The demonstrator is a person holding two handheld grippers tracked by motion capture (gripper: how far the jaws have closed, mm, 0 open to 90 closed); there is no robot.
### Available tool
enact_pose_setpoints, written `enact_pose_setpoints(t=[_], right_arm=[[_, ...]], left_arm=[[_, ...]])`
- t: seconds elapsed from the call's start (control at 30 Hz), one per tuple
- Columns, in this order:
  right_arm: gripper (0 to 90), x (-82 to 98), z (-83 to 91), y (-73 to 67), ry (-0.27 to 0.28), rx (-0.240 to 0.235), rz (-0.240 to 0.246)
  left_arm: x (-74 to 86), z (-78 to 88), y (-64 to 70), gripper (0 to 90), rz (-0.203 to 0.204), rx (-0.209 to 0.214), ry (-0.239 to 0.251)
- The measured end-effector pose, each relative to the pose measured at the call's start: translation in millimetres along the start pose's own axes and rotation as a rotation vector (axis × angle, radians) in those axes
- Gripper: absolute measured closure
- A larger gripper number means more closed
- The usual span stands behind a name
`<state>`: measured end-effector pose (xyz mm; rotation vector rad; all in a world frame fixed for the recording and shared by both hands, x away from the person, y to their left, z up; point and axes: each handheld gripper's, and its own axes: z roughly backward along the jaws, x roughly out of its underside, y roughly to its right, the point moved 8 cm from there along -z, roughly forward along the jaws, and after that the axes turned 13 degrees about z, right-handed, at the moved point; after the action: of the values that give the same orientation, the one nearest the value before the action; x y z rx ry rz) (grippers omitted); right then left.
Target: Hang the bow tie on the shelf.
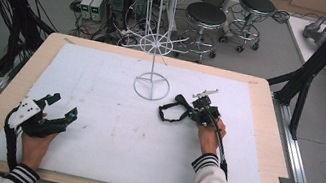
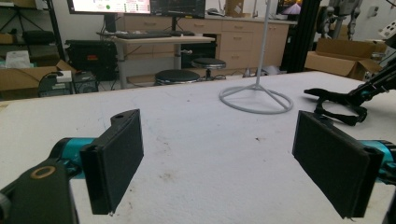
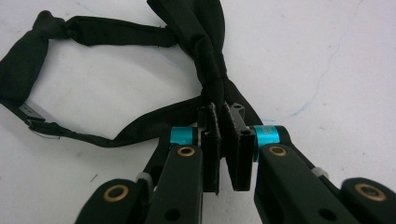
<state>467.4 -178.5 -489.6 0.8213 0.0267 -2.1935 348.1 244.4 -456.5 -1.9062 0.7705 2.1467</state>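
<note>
Two grippers rest on the white board (image 1: 96,110) in the high view. The left gripper (image 1: 63,107) sits near the board's lower left corner, held by a hand (image 1: 34,145), its jaws spread wide with nothing between them. The right gripper (image 1: 193,112) lies right of centre, pinching a black strap (image 1: 170,112) that loops out to its left on the board. A white wire stand (image 1: 151,85) rises just behind the strap, its ring base on the board.

From the left gripper view, the two black pads (image 2: 116,158) stand far apart over the bare board, and the stand's ring base (image 2: 256,99) shows ahead with the strap (image 2: 338,105) off to the right.

From the right gripper view, the jaws are closed on the bunched middle of the strap (image 3: 212,70), whose loop (image 3: 28,79) lies flat on the board to the left.
</note>
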Motion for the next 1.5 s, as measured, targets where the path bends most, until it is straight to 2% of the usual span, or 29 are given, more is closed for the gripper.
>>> enact_pose_setpoints(t=[0.17,0.43,0.5,0.53,0.63,0.83,0.9,1.3,1.5], right_arm=[[85.4,-4.0,6.5,0.4,0.044,-0.006,-0.014],[85.4,-13.7,23.3,-1.1,0.129,0.008,0.002],[85.4,-17.6,28.4,-2.1,0.164,0.006,0.009],[85.4,-21.1,32.9,-2.4,0.198,0.004,0.015],[85.4,-23.5,36.7,-2.0,0.225,0.002,0.015],[85.4,-32.2,50.8,-1.8,0.333,-0.026,0.005],[85.4,-35.9,57.3,-2.3,0.372,-0.028,0.015],[85.3,-47.4,87.3,-8.3,0.513,-0.031,0.099],[85.3,-49.1,98.2,-11.3,0.533,-0.024,0.118]], left_arm=[[0.1,0.0,0.3,16.8,-0.001,0.001,0.0],[0.2,0.2,0.4,16.7,-0.007,0.002,-0.003],[0.3,0.1,0.6,16.7,-0.007,0.003,-0.002],[0.3,0.2,0.5,16.8,-0.008,0.002,-0.003],[0.2,0.2,0.5,16.7,-0.007,0.002,-0.002],[0.2,0.1,0.4,16.7,-0.007,0.002,-0.003],[0.2,0.1,0.4,16.7,-0.006,0.002,-0.003],[0.1,0.1,0.9,16.7,-0.008,0.002,0.0],[0.0,0.2,0.7,16.7,-0.009,0.001,0.001]])
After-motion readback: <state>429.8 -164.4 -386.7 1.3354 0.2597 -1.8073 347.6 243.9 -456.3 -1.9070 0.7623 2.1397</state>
